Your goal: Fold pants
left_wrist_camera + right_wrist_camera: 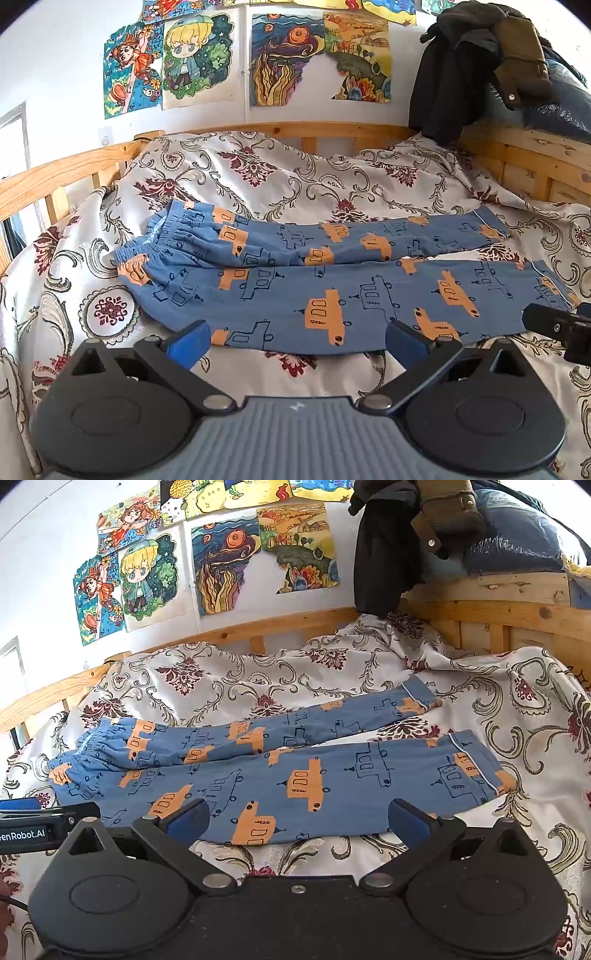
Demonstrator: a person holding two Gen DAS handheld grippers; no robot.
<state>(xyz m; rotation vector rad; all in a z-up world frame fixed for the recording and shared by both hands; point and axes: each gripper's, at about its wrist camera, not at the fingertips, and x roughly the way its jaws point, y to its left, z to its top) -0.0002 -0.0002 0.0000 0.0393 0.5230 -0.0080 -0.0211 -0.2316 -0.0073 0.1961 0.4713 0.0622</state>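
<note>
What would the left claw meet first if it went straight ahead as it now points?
Probably the near leg of the blue boat-print pants, which lies just past the open left claw on the floral bedspread; its height above the bed is unclear.

A cream bedspread with maroon floral and grey scroll patterns (295,177) lies rumpled over a bed with a pale pine slatted frame (66,166). Colourful hand-drawn cartoon and landscape pictures (199,59) are stuck on the white wall (55,55) behind it. At the far right corner, dark garments and an olive-brown pouch (517,55) hang over the wooden rail, beside a shiny dark blue quilted bundle (517,539).
</note>
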